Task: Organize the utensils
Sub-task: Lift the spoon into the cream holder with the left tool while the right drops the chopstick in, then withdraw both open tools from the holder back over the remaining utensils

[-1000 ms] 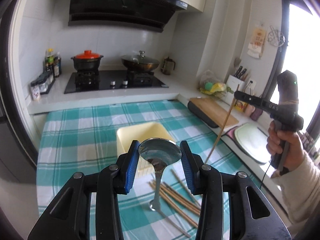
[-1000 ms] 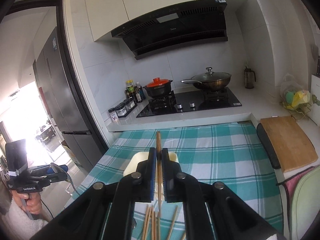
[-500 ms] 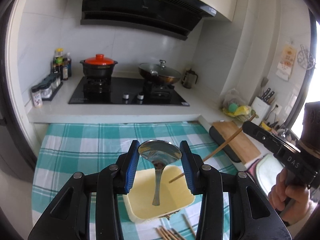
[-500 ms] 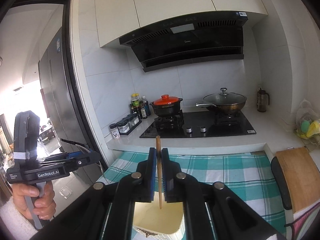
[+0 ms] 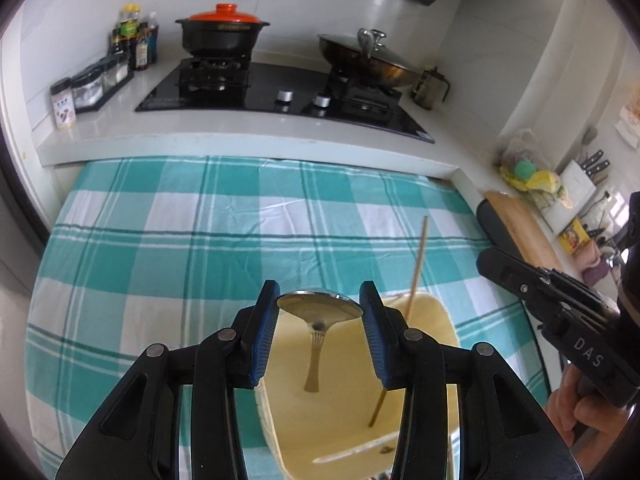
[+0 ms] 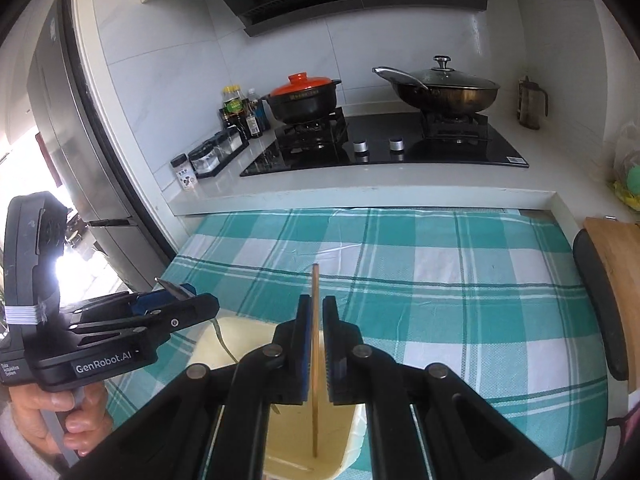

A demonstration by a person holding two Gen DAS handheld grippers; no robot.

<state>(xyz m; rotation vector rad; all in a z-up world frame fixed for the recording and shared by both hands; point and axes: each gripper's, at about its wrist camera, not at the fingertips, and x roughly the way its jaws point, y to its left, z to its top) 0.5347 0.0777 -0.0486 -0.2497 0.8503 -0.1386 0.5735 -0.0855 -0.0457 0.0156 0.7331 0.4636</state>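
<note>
Both claws have descended since the earlier frames, and the yellow bin (image 5: 352, 420) now sits directly beneath them. On my left, the left claw (image 5: 320, 320) grips the spoon (image 5: 320, 308) by its bowl, handle hanging into the bin. On my right, the right claw (image 6: 316, 348) is closed on one chopstick (image 6: 315, 320), upright, its lower end inside the bin on the checked cloth (image 6: 440, 280).

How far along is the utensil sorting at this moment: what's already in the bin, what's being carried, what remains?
Done: nothing is clearly resting in the yellow bin yet. In hand: the left claw grips a metal spoon by its bowl, handle hanging into the bin; the right claw pinches one wooden chopstick, its lower end inside the bin. Left: release both. Any other utensils are out of view now.
</note>
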